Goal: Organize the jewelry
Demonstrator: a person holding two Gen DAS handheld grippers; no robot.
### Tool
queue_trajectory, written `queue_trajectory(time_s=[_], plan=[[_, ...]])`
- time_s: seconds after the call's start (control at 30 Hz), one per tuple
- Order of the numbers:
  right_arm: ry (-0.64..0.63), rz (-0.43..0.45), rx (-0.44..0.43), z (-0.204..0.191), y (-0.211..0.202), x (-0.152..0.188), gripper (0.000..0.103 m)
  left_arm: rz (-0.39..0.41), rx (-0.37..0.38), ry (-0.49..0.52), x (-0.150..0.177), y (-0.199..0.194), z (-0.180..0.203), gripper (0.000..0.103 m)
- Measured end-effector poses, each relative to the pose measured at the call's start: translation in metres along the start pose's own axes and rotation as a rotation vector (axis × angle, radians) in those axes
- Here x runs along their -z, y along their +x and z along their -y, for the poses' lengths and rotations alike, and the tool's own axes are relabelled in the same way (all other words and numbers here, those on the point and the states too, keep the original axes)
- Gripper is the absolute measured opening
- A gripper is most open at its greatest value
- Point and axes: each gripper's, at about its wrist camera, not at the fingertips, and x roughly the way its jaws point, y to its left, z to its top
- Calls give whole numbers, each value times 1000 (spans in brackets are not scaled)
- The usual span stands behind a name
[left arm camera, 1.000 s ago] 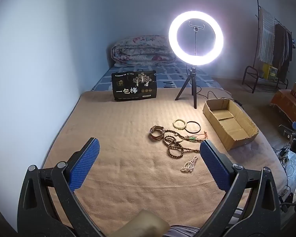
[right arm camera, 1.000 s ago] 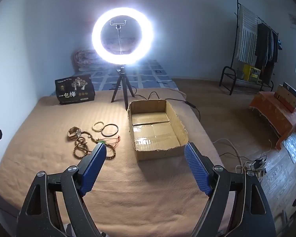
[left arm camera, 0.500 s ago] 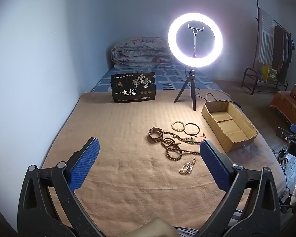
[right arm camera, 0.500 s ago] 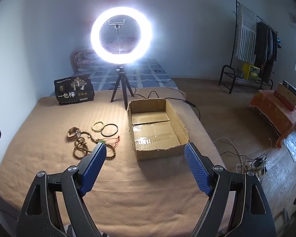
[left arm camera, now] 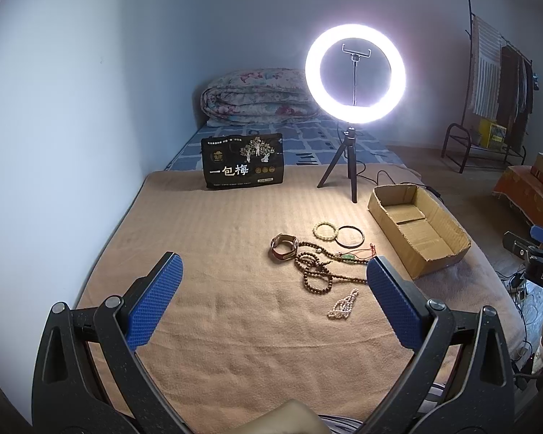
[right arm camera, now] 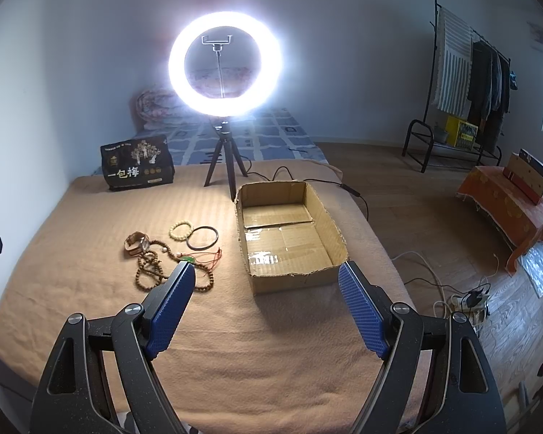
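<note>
Right tongs' left pad covers part of the wooden bead necklace and clips the green pendant; the pearl strand can't be seen from there. In the left wrist view, the right tongs are cut by the frame edge, grip unreadable. Ring light glare washes out the folded quilt behind. Small print on the black snack bag is too tiny to read.

A bedroom in a home.
A bed with a folded quilt at its far end, and a clothes rack far right on wooden floor.
</note>
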Motion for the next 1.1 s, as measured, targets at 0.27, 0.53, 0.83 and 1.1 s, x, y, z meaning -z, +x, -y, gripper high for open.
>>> queue_trajectory(time_s=[0.27,0.53,0.83,1.1], plan=[[-4,0,0,0,0,0,81,6,2,2,-1,-1,-1,103],[-5,0,0,0,0,1,81,9,5,3,-3,-2,0,103],[-7,-4,0,0,0,3,81,10,6,3,-3,-3,0,103],[-9,-15,5,-1,3,2,81,8,8,4,-3,-2,1,103]])
